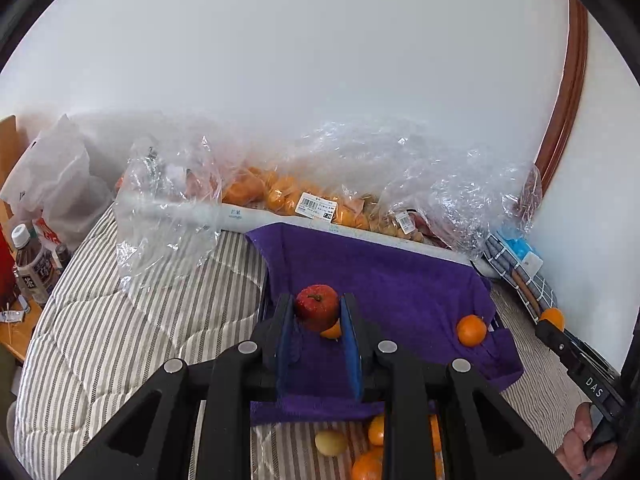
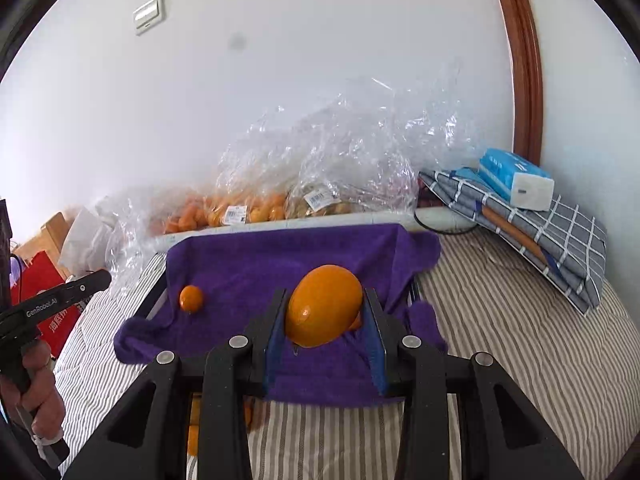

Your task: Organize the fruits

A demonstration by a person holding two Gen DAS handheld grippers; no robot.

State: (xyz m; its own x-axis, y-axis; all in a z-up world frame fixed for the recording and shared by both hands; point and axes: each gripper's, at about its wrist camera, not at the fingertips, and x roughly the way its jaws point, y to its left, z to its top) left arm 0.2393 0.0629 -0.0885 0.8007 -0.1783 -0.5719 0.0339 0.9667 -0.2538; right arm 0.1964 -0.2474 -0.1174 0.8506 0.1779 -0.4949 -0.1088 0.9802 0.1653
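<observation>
Left gripper (image 1: 318, 312) clamped red apple (image 1: 317, 307); right gripper (image 2: 325, 312) clamped large orange fruit (image 2: 325, 311). Both hung above purple towel (image 1: 400, 280), seemingly sorting surface; small orange (image 1: 472, 330) lay near towel's right edge.

Striped bedding (image 2: 500, 340) underneath; tissue pack (image 2: 516, 180) on folded checked cloth (image 2: 560, 240) far right; light switch (image 2: 149, 14) on wall; tea bottle (image 1: 34, 260) far left.

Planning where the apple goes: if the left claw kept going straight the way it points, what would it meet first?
Probably the purple towel: the left claw, shut on the red apple, aims down at it. Depth is unclear.
</observation>
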